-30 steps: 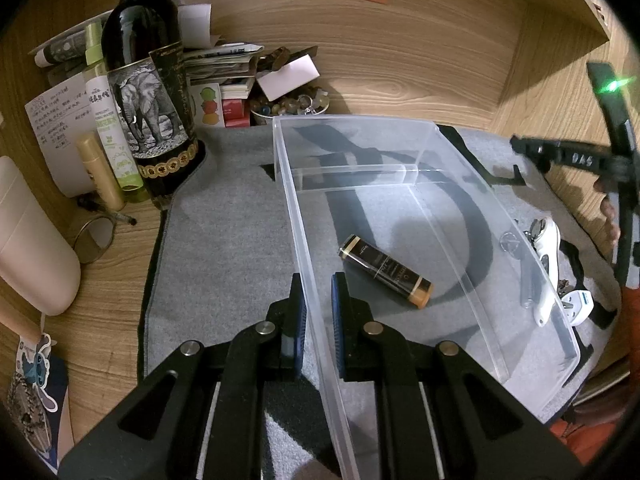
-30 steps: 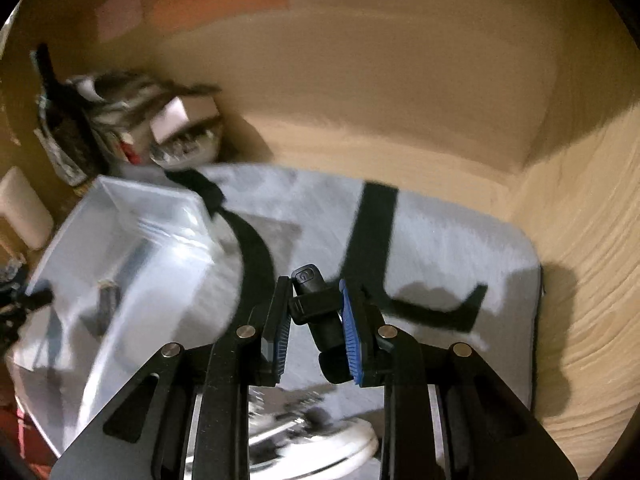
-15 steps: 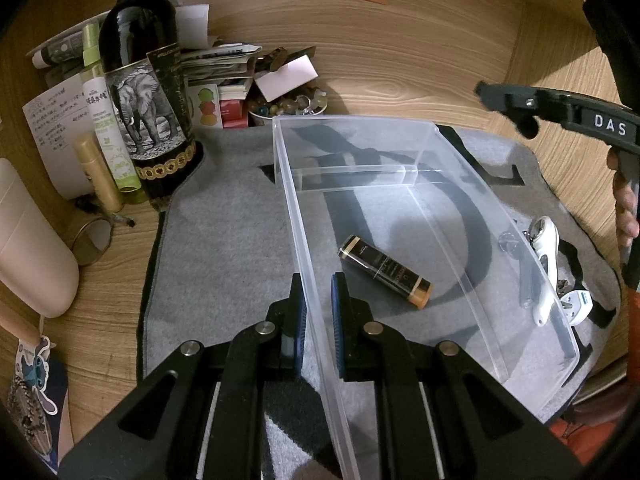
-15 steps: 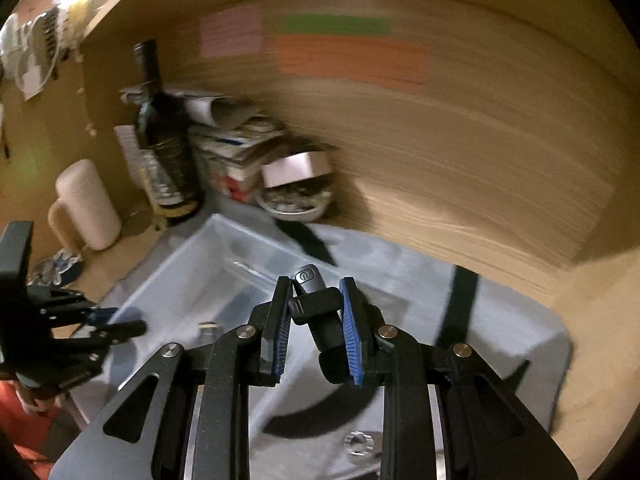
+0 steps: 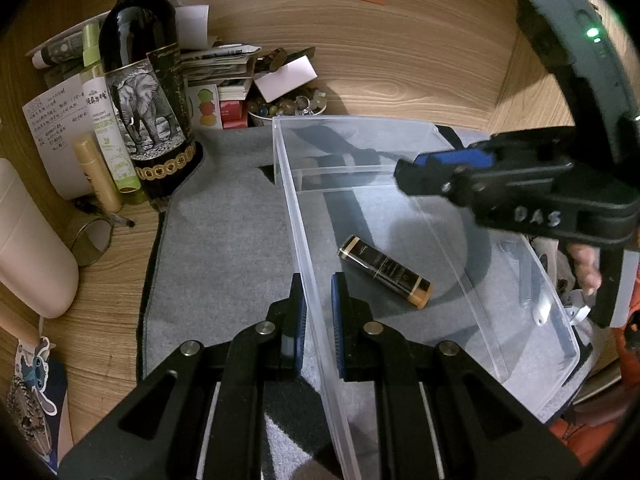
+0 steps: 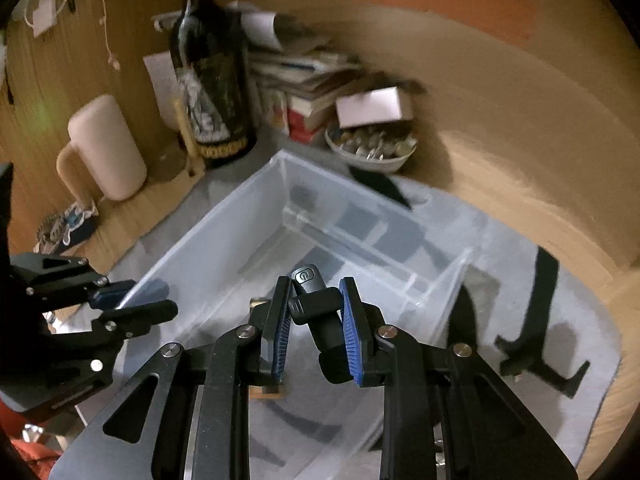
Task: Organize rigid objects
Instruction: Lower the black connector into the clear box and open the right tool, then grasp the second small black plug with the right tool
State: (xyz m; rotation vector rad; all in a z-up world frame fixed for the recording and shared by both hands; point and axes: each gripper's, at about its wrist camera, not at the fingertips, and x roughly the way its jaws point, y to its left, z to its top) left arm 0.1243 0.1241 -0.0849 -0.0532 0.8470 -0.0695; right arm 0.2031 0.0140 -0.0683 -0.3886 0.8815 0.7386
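A clear plastic bin [image 5: 400, 136] stands on a grey mat [image 5: 224, 240]. A black and gold tube [image 5: 384, 270] lies on its floor. My left gripper [image 5: 316, 300] is shut on the bin's left wall. My right gripper [image 6: 314, 308] is shut on a black gadget [image 6: 316, 308] with a power symbol and holds it above the bin [image 6: 224, 232]. The right gripper also shows in the left wrist view [image 5: 448, 172], over the bin's right side. The left gripper shows in the right wrist view [image 6: 132, 300] on the bin's rim.
A dark wine bottle [image 5: 148, 92], a green spray bottle [image 5: 104, 120], papers and a bowl of small items [image 5: 288, 106] crowd the back left. A cream jug [image 5: 28, 248] stands at the left. White tools [image 5: 540, 304] lie right of the bin.
My right gripper has swung left with the black gadget and come over the bin. My left gripper has kept its hold on the bin wall.
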